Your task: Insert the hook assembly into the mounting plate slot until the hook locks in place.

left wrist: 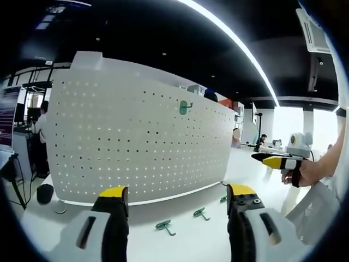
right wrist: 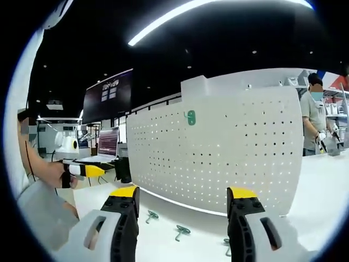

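White pegboard carries one green hook; both grippers' jaws gape empty, bases cut off.

No legible text, brand, number or label on the white pegboard, on the green hook hung on it, or on the loose green hooks lying on the table. Right gripper view: dark overhead sign panel carries pale lettering near its top, too small and blurred to read. Laptop screen below it is lit, content unreadable. Left gripper view: monitor at the left edge shows lines of text, too small to make out.
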A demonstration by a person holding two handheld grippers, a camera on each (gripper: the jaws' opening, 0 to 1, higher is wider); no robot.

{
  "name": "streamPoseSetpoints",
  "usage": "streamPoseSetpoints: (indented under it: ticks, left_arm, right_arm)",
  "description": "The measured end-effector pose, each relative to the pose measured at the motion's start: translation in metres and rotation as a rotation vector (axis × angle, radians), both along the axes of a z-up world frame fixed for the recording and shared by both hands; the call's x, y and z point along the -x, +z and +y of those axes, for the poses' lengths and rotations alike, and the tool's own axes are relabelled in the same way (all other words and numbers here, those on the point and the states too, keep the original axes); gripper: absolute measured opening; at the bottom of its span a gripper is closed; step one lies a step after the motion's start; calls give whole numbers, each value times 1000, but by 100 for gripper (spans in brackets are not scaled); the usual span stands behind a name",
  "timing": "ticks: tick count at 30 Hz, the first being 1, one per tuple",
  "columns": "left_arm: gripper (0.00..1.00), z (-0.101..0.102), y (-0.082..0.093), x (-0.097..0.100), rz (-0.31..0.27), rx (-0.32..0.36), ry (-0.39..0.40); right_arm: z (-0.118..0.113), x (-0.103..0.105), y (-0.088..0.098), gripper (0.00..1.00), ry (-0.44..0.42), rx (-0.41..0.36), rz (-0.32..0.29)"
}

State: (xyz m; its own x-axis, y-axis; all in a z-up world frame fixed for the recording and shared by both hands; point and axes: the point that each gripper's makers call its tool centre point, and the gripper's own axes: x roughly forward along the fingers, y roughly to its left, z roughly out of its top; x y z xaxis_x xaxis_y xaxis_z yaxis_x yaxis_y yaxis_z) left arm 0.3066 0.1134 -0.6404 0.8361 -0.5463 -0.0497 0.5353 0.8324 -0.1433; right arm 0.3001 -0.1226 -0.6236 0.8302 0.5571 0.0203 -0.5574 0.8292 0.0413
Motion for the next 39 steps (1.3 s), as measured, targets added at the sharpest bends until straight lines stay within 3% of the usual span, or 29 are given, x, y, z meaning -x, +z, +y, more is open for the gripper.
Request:
streamPoseSetpoints:
  ticks: [15, 23, 39]
  left_arm:
    - [75, -11, -15, -6, 48, -139, -105]
    - [72, -16, -30, -6, 82, -251, -192]
    - [74, -23, -56, -15, 151, -394, -326]
  right_arm:
    - [3, 3, 2, 62, 14, 3, -9]
    - [5, 5, 7, 61, 18, 10, -23]
    - [2, 4, 6, 60, 10, 8, -25]
